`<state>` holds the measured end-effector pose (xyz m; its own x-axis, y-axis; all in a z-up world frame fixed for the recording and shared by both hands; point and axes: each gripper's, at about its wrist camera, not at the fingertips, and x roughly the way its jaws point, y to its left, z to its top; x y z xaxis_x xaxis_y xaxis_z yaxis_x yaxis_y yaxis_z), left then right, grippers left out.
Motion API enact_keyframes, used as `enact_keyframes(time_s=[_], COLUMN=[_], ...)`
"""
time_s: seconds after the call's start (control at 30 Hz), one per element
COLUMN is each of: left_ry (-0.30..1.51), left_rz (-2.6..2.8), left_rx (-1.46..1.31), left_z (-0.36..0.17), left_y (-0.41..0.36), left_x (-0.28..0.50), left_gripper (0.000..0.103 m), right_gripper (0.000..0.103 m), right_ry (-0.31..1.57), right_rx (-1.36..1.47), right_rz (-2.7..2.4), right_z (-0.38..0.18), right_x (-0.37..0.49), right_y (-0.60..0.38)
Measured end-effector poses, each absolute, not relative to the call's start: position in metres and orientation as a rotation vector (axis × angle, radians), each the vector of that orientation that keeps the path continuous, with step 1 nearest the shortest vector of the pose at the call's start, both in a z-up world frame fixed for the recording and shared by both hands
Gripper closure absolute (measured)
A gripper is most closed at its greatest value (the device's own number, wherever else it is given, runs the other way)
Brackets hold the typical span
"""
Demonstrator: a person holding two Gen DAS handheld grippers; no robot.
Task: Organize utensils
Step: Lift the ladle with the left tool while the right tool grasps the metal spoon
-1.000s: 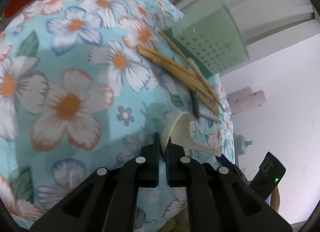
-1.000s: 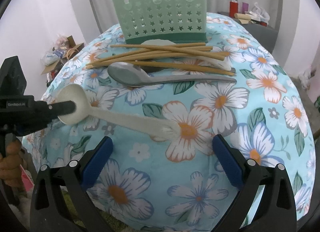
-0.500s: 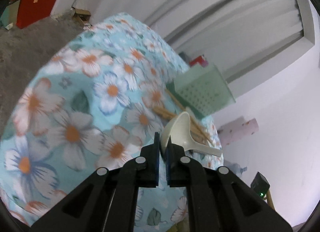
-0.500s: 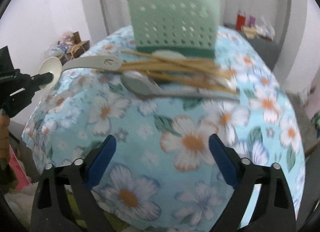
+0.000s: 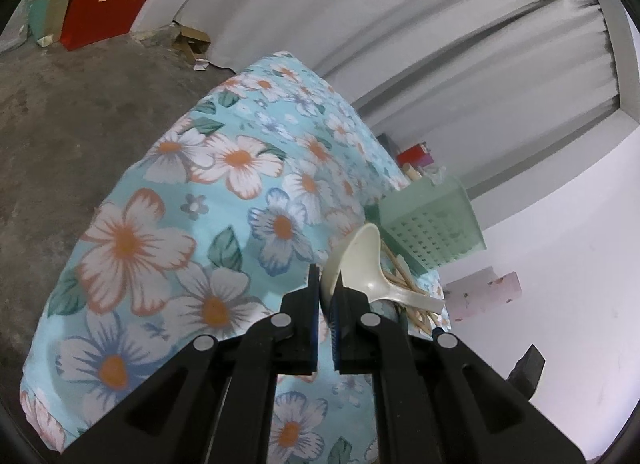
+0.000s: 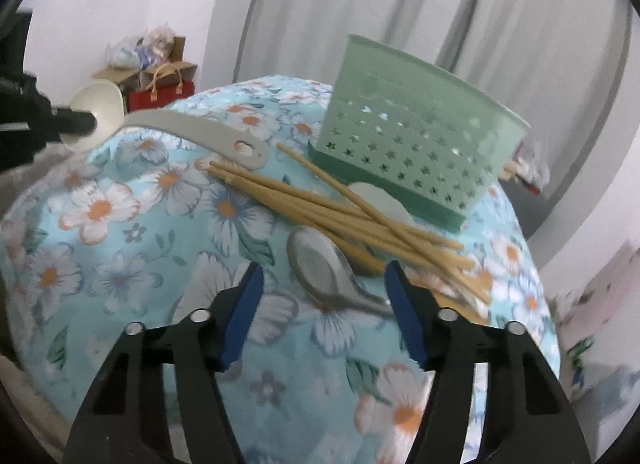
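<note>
Since a second ago we have lifted the cream plastic soup spoon (image 5: 362,264) off the floral-clothed table (image 5: 168,224); it lay flat on the cloth then, and now hangs in the air, well above it, handle pointing toward the pale green perforated plastic basket (image 6: 416,144). Our left gripper (image 5: 325,296) has its fingers pinched tight on the rim of the spoon's bowl. Our right gripper (image 6: 324,304) has come in closer over the pile, its fingers spread wide and holding nothing, the grey metal spoon (image 6: 324,272) lying on the cloth between them.

We judge the job barely begun. As far as we can see, nothing has reached the basket, though its inside is hidden from us. Left on the table are the metal spoon, the loose bundle of wooden chopsticks (image 6: 340,212) lying across one another just before the basket, and a pale rounded piece (image 6: 380,200) under them that we cannot identify.
</note>
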<state>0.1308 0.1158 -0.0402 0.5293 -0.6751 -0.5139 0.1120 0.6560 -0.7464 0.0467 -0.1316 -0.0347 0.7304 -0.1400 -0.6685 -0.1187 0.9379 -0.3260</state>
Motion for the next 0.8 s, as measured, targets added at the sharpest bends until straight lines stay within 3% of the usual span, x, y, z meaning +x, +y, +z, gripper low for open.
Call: enact_keyframes(time_s=[0.13, 0.53, 0.7, 0.8], left_ry=[0.899, 0.901, 0.893, 0.878], left_rz=[-0.507, -0.496, -0.494, -0.493], left_rx=[-0.719, -0.713, -0.701, -0.69], left_z=[-0.041, -0.04, -0.036, -0.03], left_y=[0.119, 0.116, 0.115, 0.116], left_x=[0.133, 0.138, 0.134, 0.131], left_gripper=[0.099, 0.099, 0.099, 0.099], right_gripper=[0.072, 0.077, 0.094, 0.096], right_ry=[0.787, 0.799, 0.785, 0.771], right_rx=[-0.449, -0.58, -0.573, -0.532], right_rz=[-0.032, -0.088, -0.092, -0.087], right_z=[-0.052, -0.069, -0.068, -0.06], right_x=[0.059, 0.071, 0.068, 0.063], right_y=[-0.121, -0.106, -0.102, -0.107])
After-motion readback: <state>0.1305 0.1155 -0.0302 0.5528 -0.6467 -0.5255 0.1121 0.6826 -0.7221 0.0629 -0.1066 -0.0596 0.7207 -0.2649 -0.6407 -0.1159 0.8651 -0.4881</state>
